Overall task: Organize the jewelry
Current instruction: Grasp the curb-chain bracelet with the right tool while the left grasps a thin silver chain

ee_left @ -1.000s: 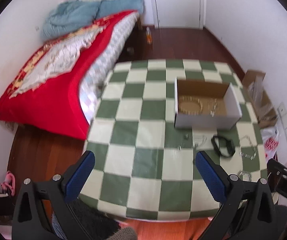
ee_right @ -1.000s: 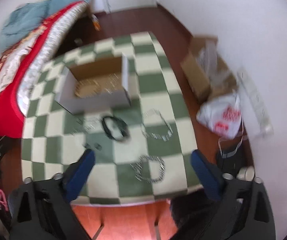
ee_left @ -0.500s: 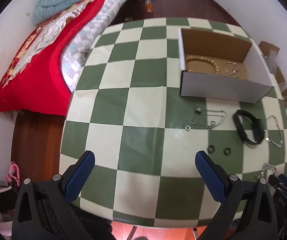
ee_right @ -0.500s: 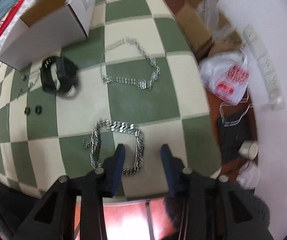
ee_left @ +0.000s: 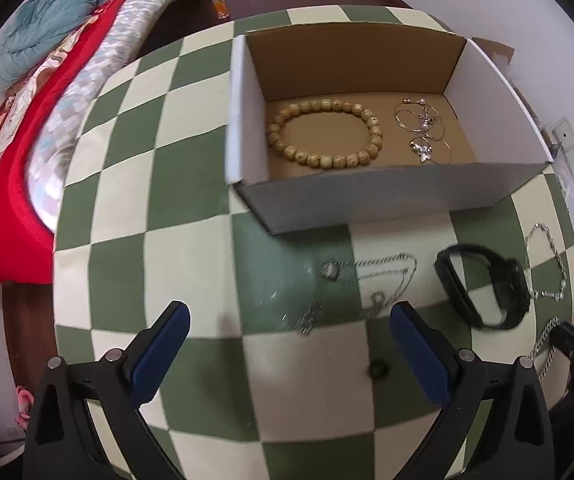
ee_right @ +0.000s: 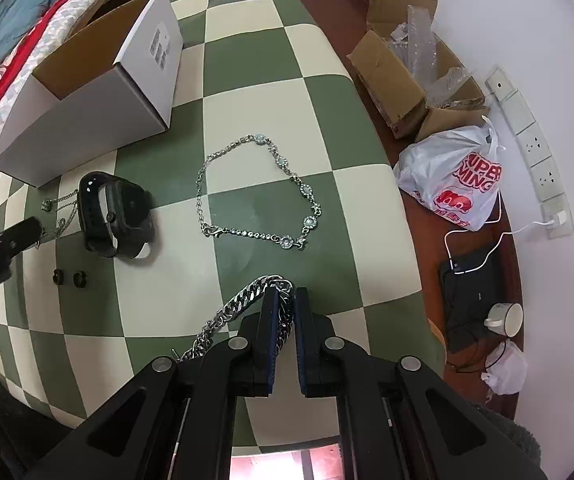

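On the checkered table (ee_right: 247, 80), right claw (ee_right: 285, 300) pinching heavy chain (ee_right: 239, 306), left claw (ee_left: 287, 332) spread wide, empty.

White walls (ee_right: 519, 20) close in around a dark wooden floor (ee_right: 423, 236). A bed (ee_left: 15, 148) with a red cover sits beside the green-and-cream checked table (ee_left: 191, 248). Wall sockets (ee_right: 535, 152) run along the right wall.

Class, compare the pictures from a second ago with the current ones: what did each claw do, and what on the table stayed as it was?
The right claw came down and closed on the heavy curb chain, pinching it between its pads. The left claw moved lower and closer to the thin necklace, still open and holding nothing. The box, the bead bracelet inside it, the black watch and the gem chain stayed put.
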Tool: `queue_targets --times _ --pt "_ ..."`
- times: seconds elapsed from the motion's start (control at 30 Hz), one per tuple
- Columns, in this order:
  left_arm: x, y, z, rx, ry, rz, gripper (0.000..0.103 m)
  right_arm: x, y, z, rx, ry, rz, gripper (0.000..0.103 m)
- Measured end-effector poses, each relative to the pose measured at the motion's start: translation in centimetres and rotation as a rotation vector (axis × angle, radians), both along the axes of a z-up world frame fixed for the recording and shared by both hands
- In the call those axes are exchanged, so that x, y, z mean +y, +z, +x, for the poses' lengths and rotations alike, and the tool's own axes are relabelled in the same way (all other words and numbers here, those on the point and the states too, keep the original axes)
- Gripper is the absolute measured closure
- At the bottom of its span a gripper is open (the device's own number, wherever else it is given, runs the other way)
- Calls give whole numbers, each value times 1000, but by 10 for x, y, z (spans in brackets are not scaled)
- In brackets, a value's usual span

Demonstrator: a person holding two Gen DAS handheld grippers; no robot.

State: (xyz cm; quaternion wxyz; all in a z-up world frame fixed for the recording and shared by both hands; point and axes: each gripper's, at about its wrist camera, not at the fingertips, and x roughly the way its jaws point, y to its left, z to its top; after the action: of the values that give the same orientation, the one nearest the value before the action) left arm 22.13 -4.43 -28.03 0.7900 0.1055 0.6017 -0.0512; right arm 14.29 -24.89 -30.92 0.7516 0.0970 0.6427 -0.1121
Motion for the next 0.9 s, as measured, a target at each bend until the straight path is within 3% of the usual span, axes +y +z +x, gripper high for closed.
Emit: queue_targets --times 0.07,0.2,0.3,0.37,0.43,0.5,0.7,0.9 --pt "-3 -3 5 4 0 -11 2 -1 1 1 0 -4 1 95" --pt "-9 -9 10 23 -8 -21 19 0 1 3 -1 -5 -7 95" --pt "-14 -15 13 34 -21 -20 44 0 0 4 -1 -5 -12 95" --pt "-14 -14 15 27 -17 -44 52 -1 0 5 1 -6 -12 95" --pt "-14 -13 17 33 -16 -79 84 -1 0 5 2 -7 -12 95" --pt "-15 -14 18 37 -15 -75 95 0 0 5 3 -7 -13 95" --pt "2 -8 6 5 20 -78 96 -1 1 3 3 -14 -7 95" --pt "38 11 -24 -21 78 -130 96 -4 5 -8 -14 -26 24 95"
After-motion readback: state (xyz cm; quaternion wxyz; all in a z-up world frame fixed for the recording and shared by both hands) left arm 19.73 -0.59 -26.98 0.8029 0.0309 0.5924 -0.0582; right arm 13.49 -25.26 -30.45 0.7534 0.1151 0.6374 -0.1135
